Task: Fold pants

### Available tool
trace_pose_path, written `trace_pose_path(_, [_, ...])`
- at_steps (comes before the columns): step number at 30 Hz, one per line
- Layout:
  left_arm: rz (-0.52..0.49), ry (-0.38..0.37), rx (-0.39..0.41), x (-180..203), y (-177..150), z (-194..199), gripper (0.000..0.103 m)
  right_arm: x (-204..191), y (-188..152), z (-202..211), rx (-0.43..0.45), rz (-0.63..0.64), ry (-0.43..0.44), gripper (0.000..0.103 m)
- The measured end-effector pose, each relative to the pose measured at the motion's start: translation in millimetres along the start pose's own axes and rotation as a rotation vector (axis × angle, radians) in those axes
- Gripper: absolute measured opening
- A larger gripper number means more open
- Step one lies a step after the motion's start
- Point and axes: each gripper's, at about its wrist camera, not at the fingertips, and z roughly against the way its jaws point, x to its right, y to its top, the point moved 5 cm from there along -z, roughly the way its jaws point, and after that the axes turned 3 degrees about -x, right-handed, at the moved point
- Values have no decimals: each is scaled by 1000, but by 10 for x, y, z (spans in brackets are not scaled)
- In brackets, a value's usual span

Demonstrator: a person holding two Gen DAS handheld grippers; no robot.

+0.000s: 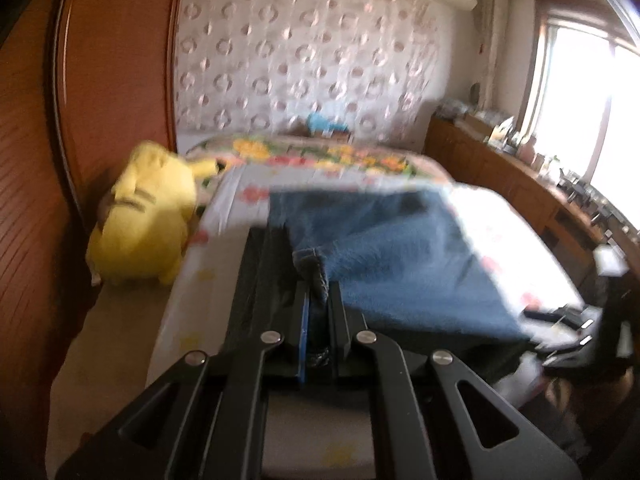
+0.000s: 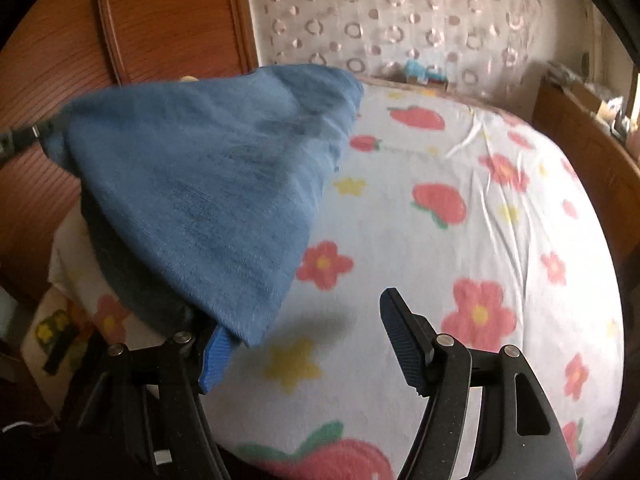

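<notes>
The blue denim pants (image 1: 400, 256) hang blurred above the flowered bed sheet (image 1: 516, 240). My left gripper (image 1: 318, 292) is shut on a dark hem of them, pinched between its two fingers. In the right wrist view the pants (image 2: 216, 176) are stretched from the left gripper (image 2: 20, 136) at the far left down to my right gripper (image 2: 308, 320). That gripper is open. A corner of the cloth drapes over its left blue pad (image 2: 214, 356), while the right finger (image 2: 404, 340) stands free of it over the sheet (image 2: 460, 240).
A yellow plush toy (image 1: 144, 216) sits at the bed's left edge against a wooden panel (image 1: 112, 60). A small blue toy (image 1: 324, 124) lies at the far end by the patterned curtain. A cluttered wooden sideboard (image 1: 500, 172) runs along the right, under a bright window.
</notes>
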Motion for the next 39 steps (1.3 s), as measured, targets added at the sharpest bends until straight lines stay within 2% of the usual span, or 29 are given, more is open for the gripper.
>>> trace_pose_path(2, [18, 17, -63, -83, -190, -148, 6, -18, -14, 63, 15, 10, 18, 70])
trace_pose_path(4, [33, 5, -100, -106, -324, -226, 8, -76, -37, 155, 30, 21, 81, 70])
trace_pose_path(9, [30, -20, -108, -49, -393, -212, 11, -197, 34, 419, 84, 42, 149, 70])
trace_pose_path(13, [22, -36, -73, -47, -267, -102, 20, -262, 223, 580, 140, 66, 140, 70])
trace_pose_path(20, [10, -66, 21, -109, 181, 89, 22, -320, 634, 431, 168, 95, 131, 70])
trace_pose_path(23, [-1, -58, 27, -161, 351, -3, 22, -320, 785, 295, 159, 101, 128, 70])
trace_pose_path(30, [-36, -84, -48, -109, 591, -516, 22, -257, 1015, 15, 130, 95, 135, 70])
trace_pose_path(39, [-54, -117, -228, -64, 638, -1230, 22, -116, 1074, -307, 78, 98, 116, 70])
